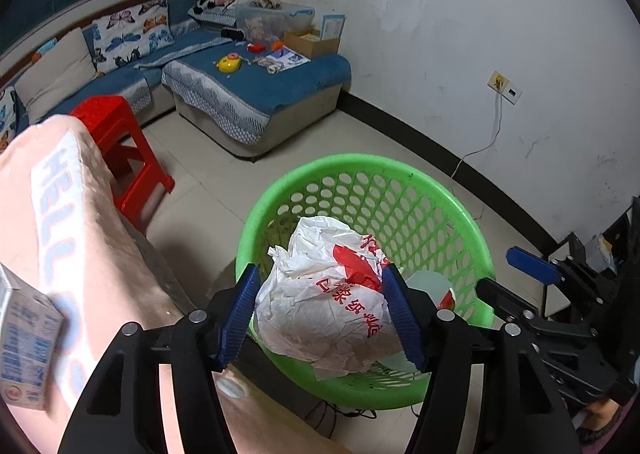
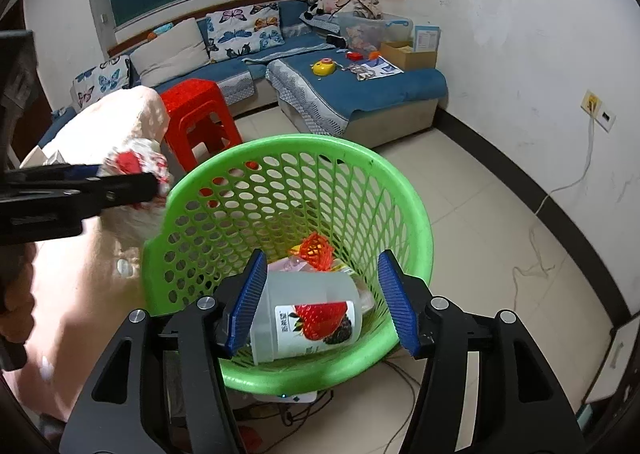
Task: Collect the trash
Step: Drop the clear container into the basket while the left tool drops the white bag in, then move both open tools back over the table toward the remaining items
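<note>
My left gripper (image 1: 322, 308) is shut on a crumpled white plastic bag with red print (image 1: 328, 294) and holds it over the near rim of the green perforated basket (image 1: 400, 189). In the right wrist view the left gripper (image 2: 156, 183) and bag (image 2: 136, 165) show at the basket's left rim (image 2: 168, 205). My right gripper (image 2: 322, 300) is open and empty above the basket. Inside lie a white strawberry-label cup (image 2: 308, 320) on its side and a red net (image 2: 318, 248).
A pink "HELLO" cloth covers the table (image 1: 80, 238) at the left, with a milk carton (image 1: 26, 350) on it. A red plastic stool (image 1: 124, 149) stands behind. A blue sofa (image 1: 256, 93) with toys lines the far wall. Cables (image 2: 404, 378) lie on the tiled floor.
</note>
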`<control>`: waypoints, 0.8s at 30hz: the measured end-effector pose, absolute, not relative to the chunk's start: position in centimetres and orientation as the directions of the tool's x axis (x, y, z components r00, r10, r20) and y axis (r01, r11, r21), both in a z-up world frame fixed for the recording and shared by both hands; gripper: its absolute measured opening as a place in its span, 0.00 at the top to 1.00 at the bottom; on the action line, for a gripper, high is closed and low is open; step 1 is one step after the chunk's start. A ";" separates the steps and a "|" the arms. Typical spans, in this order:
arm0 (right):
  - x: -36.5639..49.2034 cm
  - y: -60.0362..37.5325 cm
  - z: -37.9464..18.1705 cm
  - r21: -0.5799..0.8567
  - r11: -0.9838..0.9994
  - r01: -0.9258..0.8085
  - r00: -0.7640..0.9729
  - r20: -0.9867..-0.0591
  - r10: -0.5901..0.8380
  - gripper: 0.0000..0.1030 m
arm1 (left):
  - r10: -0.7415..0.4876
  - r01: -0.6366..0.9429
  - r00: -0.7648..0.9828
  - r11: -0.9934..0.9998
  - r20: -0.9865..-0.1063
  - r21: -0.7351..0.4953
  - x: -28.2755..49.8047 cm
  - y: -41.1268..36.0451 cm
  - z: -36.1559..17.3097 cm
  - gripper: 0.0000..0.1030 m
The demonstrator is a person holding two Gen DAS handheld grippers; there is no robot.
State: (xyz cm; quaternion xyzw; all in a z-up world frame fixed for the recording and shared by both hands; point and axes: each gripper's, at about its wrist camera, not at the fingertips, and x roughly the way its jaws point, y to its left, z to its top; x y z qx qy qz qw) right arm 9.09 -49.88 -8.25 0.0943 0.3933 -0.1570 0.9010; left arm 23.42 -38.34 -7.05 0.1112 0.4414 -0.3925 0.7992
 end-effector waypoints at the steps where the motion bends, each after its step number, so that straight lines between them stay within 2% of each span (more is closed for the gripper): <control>1: 9.0 -49.9 -8.3 0.048 0.933 0.357 0.640 -0.740 -0.207 0.42 | -0.528 0.724 0.295 0.668 -0.797 -0.174 23.6 -38.5 -7.3 0.40; 6: 8.6 -50.1 -8.2 0.054 0.930 0.364 0.640 -0.740 -0.207 0.42 | -0.522 0.719 0.278 0.670 -0.806 -0.186 23.6 -38.6 -8.3 0.36; 9: 8.3 -50.1 -8.0 0.064 0.929 0.364 0.643 -0.739 -0.202 0.42 | -0.540 0.713 0.264 0.667 -0.799 -0.215 23.5 -38.4 -8.5 0.31; 18: 7.6 -48.8 -6.6 0.066 0.934 0.351 0.664 -0.721 -0.199 0.42 | -0.559 0.715 0.294 0.667 -0.775 -0.210 22.6 -36.2 -6.7 0.31; 24: 7.6 -46.4 -4.6 0.080 0.953 0.293 0.709 -0.687 -0.160 0.35 | -0.557 0.703 0.379 0.692 -0.739 -0.161 21.0 -32.1 -3.8 0.31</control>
